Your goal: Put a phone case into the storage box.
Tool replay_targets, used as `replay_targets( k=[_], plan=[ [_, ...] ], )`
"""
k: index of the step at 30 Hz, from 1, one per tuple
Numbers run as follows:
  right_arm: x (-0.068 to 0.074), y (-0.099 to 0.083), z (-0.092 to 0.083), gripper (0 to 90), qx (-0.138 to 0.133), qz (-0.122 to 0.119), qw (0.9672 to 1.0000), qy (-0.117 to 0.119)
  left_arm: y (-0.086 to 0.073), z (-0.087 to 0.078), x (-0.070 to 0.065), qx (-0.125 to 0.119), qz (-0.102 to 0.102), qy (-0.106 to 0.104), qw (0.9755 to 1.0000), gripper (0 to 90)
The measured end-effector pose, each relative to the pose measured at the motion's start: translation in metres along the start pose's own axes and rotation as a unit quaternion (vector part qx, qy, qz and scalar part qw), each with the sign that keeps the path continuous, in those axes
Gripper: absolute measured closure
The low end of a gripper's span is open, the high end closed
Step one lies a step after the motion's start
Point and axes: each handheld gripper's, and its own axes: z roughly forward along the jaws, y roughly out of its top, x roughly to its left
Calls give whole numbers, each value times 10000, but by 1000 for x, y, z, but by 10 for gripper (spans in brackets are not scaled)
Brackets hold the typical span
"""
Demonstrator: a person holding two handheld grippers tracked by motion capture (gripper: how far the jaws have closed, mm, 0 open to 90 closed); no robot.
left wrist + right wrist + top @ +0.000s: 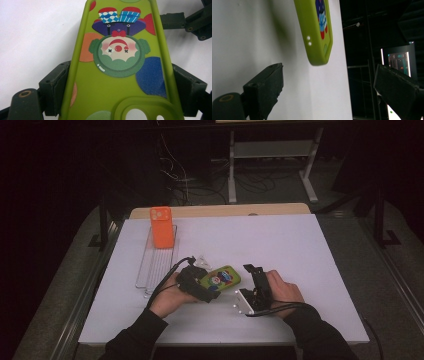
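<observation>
Left gripper (pixel 212 290) clamps green phone case (pixel 222 278) by its sides; right gripper (pixel 251 270), at 3 o'clock, gapes wide, holding nothing.

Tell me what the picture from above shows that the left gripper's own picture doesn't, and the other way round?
From above you see the whole white table, an orange phone case standing on a clear rack, the person's hands, and the right gripper with its jaws open, apart from the green case.

The left gripper view gives the close detail: the clown print on the green phone case, its camera cut-out, and the black pads pressed against its two long edges.

Both show the green case gripped by the left gripper over the white table.
</observation>
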Motion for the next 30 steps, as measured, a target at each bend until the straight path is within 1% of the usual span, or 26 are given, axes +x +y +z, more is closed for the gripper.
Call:
replay_targets(
  k=[2,3,5,6,8,10,11,12,14,15,16,17,19,21,22,25,26,29,30],
  plan=[
    [1,2,0,81,-33,-16,10000,-57,0,0,0,4,35,0,10000,148],
    [2,4,1,81,-32,15,10000,-93,0,-1,1,57,99,3,9999,148],
    [3,6,2,82,-68,-36,9999,-95,0,0,2,70,127,-4,9999,148],
    [2,7,4,83,-114,-293,9995,-103,0,-1,2,74,141,5,9999,148],
    [4,11,5,106,-180,-378,9990,-144,1,-1,1,49,133,3,9999,148],
    [5,14,7,121,-230,-374,9989,-170,1,-2,1,58,139,11,9999,148],
    [6,16,8,126,-282,-325,9988,-239,1,-2,1,63,137,6,9999,148],
    [7,18,8,128,-262,-359,9985,-316,1,-2,2,66,141,3,9999,148],
    [8,20,9,136,-264,-384,9985,-300,1,-2,2,52,145,3,9999,148],
    [9,21,10,147,-296,-406,9982,-341,1,-2,2,68,143,-7,9999,148],
    [10,23,10,177,-334,-472,9974,-424,1,-2,2,56,131,-8,9999,148],
    [11,23,11,196,-352,-494,9972,-445,1,-2,2,40,123,-2,9999,148],
    [13,25,11,230,-307,-555,9969,-455,1,-2,3,29,133,-4,9999,148],
    [14,27,12,282,-268,-617,9969,-406,1,-3,3,34,141,0,9999,148],
    [15,27,12,307,-271,-643,9966,-436,1,-3,3,34,143,-2,9999,148],
    [17,29,12,394,-237,-677,9964,-444,1,-3,3,31,138,-1,9999,148],
    [18,29,12,417,-216,-627,9969,-422,1,-3,2,37,138,1,9999,148],
    [19,30,10,496,-237,-649,9965,-478,1,-3,2,51,145,-7,9999,148],
    [19,30,10,514,-256,-651,9965,-465,1,-3,2,52,149,-7,9999,148]
  ],
)
